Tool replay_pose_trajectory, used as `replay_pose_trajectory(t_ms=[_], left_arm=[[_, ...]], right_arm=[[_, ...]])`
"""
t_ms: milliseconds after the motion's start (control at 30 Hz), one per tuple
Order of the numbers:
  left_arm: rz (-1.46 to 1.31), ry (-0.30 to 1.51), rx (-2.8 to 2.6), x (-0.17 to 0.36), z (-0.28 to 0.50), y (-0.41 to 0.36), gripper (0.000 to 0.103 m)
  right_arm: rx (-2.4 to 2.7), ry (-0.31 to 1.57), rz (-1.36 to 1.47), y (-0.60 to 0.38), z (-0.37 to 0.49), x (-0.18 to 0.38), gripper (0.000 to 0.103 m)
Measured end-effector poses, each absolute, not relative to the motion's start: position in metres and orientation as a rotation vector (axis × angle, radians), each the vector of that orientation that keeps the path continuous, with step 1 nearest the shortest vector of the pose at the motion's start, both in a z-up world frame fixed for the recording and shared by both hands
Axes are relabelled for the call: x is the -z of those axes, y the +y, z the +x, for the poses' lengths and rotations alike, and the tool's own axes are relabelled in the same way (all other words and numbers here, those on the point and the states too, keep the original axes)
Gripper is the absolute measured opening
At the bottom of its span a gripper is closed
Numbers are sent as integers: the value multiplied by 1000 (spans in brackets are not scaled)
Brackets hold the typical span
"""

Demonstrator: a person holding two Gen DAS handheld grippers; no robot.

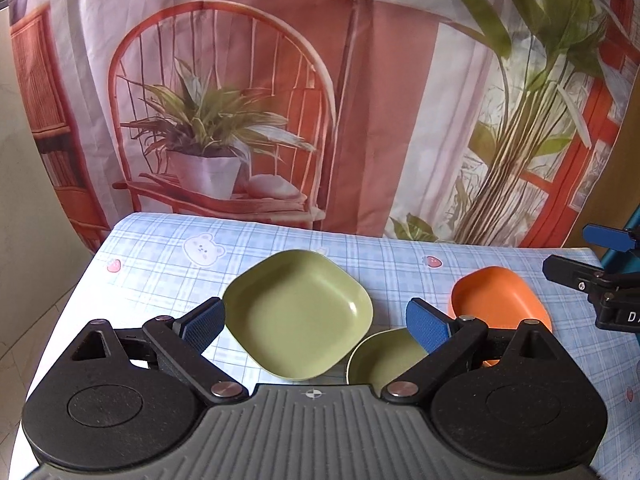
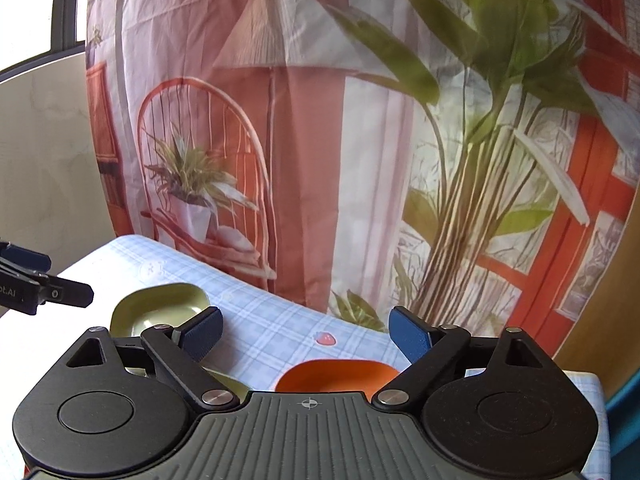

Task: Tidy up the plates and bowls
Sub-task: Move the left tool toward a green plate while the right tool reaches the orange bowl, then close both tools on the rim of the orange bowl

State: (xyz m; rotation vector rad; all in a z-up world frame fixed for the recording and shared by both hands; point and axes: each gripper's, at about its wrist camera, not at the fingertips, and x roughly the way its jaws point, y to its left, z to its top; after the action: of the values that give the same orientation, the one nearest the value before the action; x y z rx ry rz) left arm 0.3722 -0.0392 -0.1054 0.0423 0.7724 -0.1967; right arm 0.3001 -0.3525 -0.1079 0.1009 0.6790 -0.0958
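A green square plate (image 1: 298, 320) lies on the blue checked tablecloth (image 1: 168, 264), right between the wide-apart fingers of my left gripper (image 1: 316, 326), which is open and holds nothing. A green bowl (image 1: 384, 356) sits just in front of the plate, partly behind the right fingertip. An orange plate (image 1: 496, 300) lies to the right. In the right wrist view my right gripper (image 2: 306, 334) is open above the table, with the orange plate (image 2: 340, 376) just below it and the green plate (image 2: 160, 308) to the left. A sliver of the green bowl (image 2: 230, 384) shows.
A printed fabric backdrop (image 1: 320, 100) hangs directly behind the table's far edge. The right gripper's tip (image 1: 600, 280) shows at the right rim of the left view; the left gripper's tip (image 2: 40, 284) shows at the left rim of the right view. A teal object (image 2: 624, 420) stands beside the table's right edge.
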Motion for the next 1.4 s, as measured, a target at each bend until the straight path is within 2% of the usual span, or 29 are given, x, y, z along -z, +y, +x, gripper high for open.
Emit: replay_pose_trajectory(t_ms=[267, 333, 533, 800, 867, 1000, 1100, 1167, 1300, 1400], left_arm=[[62, 788, 304, 114, 387, -85, 89], [46, 797, 351, 118, 392, -100, 77], [20, 884, 455, 143, 415, -149, 52], [62, 952, 471, 173, 439, -180, 44], [67, 960, 471, 179, 443, -184, 44], [63, 987, 463, 192, 451, -187, 43], [52, 1004, 464, 197, 456, -188, 39], [49, 1017, 466, 200, 458, -190, 38], [78, 1037, 463, 207, 458, -194, 38], [62, 1052, 469, 211, 460, -194, 28]], right_arm=[[151, 776, 147, -384, 298, 154, 69], [172, 799, 151, -395, 298, 165, 65], [233, 851, 184, -422, 287, 196, 54], [261, 874, 263, -445, 264, 227, 42], [248, 881, 276, -448, 261, 231, 32], [228, 872, 292, -451, 257, 235, 24], [211, 865, 304, -451, 257, 235, 18], [212, 856, 293, -449, 256, 234, 8], [210, 854, 282, -446, 256, 235, 7], [207, 849, 297, -448, 256, 236, 7]])
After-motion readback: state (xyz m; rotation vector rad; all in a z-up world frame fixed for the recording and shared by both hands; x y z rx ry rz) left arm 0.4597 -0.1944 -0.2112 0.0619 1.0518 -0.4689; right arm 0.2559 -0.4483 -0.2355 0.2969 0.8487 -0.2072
